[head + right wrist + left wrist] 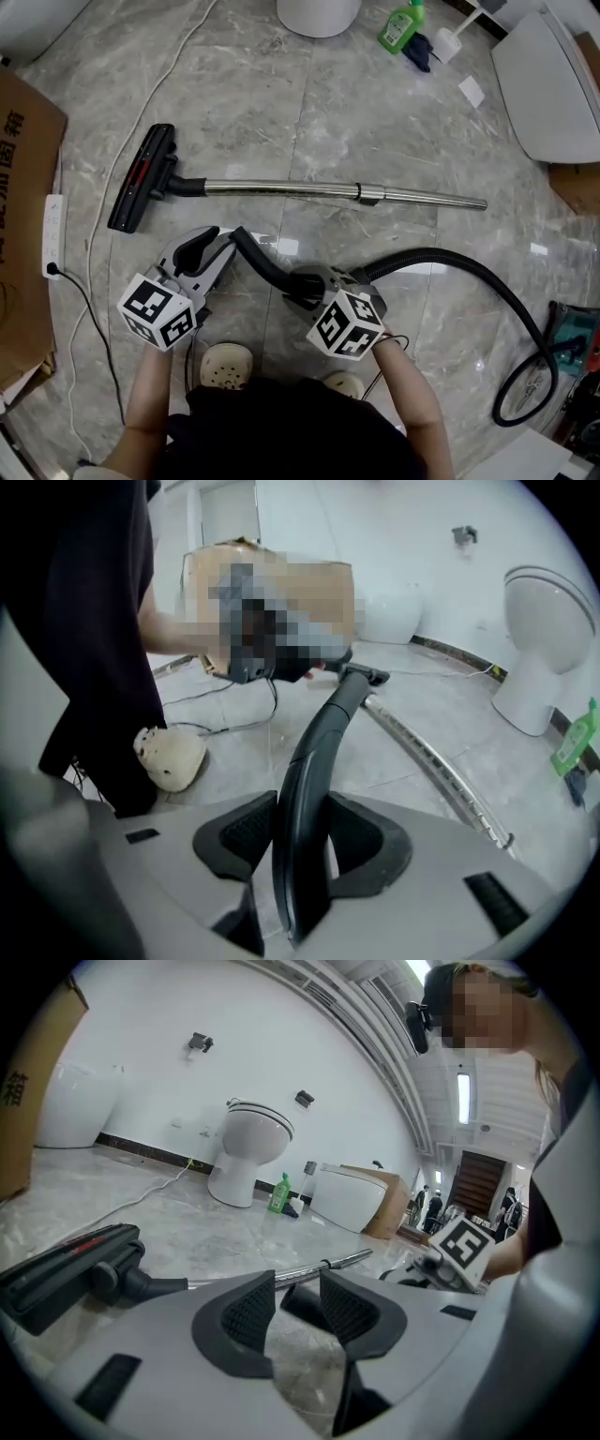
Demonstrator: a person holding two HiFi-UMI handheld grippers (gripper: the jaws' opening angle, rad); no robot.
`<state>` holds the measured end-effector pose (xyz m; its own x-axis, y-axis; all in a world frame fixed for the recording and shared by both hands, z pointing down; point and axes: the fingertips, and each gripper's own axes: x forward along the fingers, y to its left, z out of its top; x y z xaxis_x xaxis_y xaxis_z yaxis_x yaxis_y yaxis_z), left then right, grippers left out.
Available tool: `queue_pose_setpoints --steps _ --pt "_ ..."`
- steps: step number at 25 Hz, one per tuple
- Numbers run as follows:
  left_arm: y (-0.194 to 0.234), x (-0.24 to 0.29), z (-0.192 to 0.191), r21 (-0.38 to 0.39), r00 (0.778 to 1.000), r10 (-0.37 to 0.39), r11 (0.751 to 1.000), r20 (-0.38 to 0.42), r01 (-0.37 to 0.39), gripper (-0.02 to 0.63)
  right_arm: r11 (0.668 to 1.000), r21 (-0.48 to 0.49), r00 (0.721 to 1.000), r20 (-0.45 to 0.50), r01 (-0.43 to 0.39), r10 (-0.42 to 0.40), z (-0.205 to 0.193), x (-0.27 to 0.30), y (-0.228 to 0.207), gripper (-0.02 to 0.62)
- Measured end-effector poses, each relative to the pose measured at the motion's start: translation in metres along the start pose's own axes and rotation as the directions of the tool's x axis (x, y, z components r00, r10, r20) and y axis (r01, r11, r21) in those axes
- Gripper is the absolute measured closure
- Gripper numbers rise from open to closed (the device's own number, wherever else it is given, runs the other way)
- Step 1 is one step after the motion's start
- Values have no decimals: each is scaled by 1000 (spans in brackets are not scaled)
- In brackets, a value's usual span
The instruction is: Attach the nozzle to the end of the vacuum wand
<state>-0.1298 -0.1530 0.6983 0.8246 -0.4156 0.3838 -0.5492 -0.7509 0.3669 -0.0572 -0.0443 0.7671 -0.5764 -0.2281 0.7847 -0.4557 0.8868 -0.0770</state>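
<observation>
A metal wand [309, 189] lies across the floor, with a black floor nozzle [141, 178] on its left end. Nearer me, a curved black hose handle [267, 262] leads into a black hose [469, 272] that runs off to the right. My right gripper [305, 286] is shut on the handle [314, 761], whose body fills the gap between both pads. My left gripper [217, 242] is open at the handle's free tip. In the left gripper view the dark tip sits just past the pads [248, 1312], untouched, with the nozzle [70, 1274] and wand [314, 1267] beyond.
A cardboard box [23, 234] and a power strip [53, 234] with its cable lie at the left. A toilet base [319, 14], a green bottle [401, 26] and a white lid [544, 84] stand along the back. The person's slippers [225, 366] are below the grippers.
</observation>
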Motion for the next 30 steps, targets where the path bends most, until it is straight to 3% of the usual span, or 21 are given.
queue_pose_setpoints --steps 4,7,10,15,18,21,23,26,29,30 --pt "-10 -1 -2 -14 998 -61 998 -16 61 427 998 68 991 136 5 -14 24 -40 -22 419" --pt "-30 10 11 49 989 -146 988 -27 147 391 995 102 982 188 -17 -2 23 -70 -33 419" --pt "-49 26 31 131 975 -219 966 -37 222 362 986 166 978 210 -16 -19 2 -107 -49 420" --pt "-85 61 51 187 942 -333 923 -50 336 360 956 287 979 171 60 -113 -62 -166 -76 420" --pt "-115 82 56 245 918 -388 885 -82 396 356 943 333 977 196 13 -83 -81 -192 -73 420" --pt "-151 100 61 366 873 -469 796 -131 483 326 936 331 973 225 -119 44 -87 -204 -58 420" --pt "-171 110 63 475 841 -516 707 -163 525 294 918 335 962 235 -212 136 -90 -211 -52 420" --pt "-187 121 61 605 811 -531 569 -246 557 272 881 346 938 240 -322 249 -93 -220 -44 420" --pt "-200 129 53 679 775 -516 422 -365 601 268 842 348 909 225 -412 351 -92 -225 -35 420" --pt "-206 131 53 688 761 -522 387 -385 614 268 830 349 899 217 -435 379 -91 -226 -32 420"
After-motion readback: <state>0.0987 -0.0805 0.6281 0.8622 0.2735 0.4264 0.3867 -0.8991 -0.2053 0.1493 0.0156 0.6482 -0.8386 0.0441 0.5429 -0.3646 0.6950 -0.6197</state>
